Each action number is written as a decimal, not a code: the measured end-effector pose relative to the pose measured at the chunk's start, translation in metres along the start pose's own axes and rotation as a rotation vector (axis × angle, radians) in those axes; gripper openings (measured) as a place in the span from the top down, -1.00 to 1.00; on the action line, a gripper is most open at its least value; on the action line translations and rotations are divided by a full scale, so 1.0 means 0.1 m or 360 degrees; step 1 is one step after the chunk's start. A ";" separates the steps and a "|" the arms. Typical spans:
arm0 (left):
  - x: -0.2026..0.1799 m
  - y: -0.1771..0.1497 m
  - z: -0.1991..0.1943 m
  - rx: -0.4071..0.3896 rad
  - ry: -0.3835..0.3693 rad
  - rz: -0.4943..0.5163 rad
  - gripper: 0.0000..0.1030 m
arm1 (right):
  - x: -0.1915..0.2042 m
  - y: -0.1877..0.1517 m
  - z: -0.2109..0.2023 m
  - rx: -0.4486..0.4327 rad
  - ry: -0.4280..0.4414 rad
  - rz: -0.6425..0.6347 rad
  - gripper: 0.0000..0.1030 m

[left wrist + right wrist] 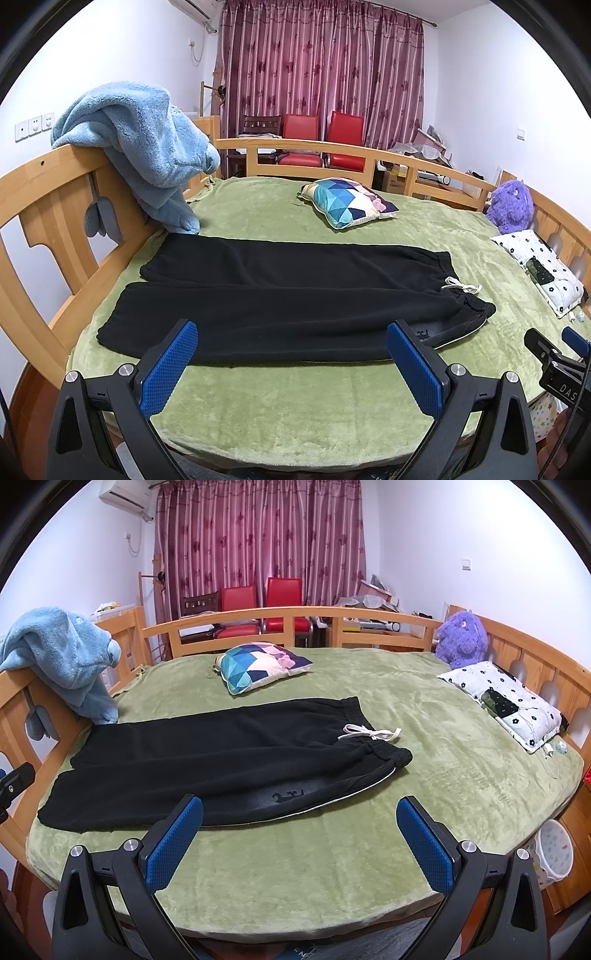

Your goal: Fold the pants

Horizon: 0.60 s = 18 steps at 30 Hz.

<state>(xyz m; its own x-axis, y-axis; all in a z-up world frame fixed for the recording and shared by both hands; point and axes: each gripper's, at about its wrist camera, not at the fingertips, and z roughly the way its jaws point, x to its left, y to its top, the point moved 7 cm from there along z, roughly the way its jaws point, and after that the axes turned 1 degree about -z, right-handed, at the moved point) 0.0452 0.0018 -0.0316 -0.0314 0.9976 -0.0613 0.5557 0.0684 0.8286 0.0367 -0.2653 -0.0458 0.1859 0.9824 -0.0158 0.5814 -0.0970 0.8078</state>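
Black pants [280,295] lie flat across the green bed cover, legs to the left, waistband with a white drawstring [461,286] to the right. They also show in the right wrist view [221,760], drawstring [371,734]. My left gripper [291,332] is open and empty, hovering near the front edge of the near leg. My right gripper [300,808] is open and empty, near the front of the waist end, apart from the cloth. The right gripper also shows at the far right of the left wrist view [554,354].
The bed [295,406] has a wooden rail [44,206] around it. A blue fleece blanket [147,147] hangs on the left rail. A patterned cushion [347,201], a purple plush toy [461,638] and a floral pillow [506,705] with a cable lie on the bed.
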 end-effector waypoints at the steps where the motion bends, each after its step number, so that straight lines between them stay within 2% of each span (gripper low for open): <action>1: -0.01 0.00 0.00 -0.0001 -0.0002 -0.0003 -1.00 | 0.01 0.00 -0.01 -0.0003 0.0000 -0.0002 -1.00; 18: 0.01 0.00 0.06 -0.0016 -0.0048 -0.0028 -1.00 | 0.09 -0.01 0.06 0.0012 0.0003 -0.0014 -0.99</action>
<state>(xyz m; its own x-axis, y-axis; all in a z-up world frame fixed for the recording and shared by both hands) 0.0507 0.0028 -0.0350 -0.0157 0.9956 -0.0927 0.5468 0.0862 0.8328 0.0430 -0.2573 -0.0502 0.1790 0.9836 -0.0216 0.5889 -0.0896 0.8032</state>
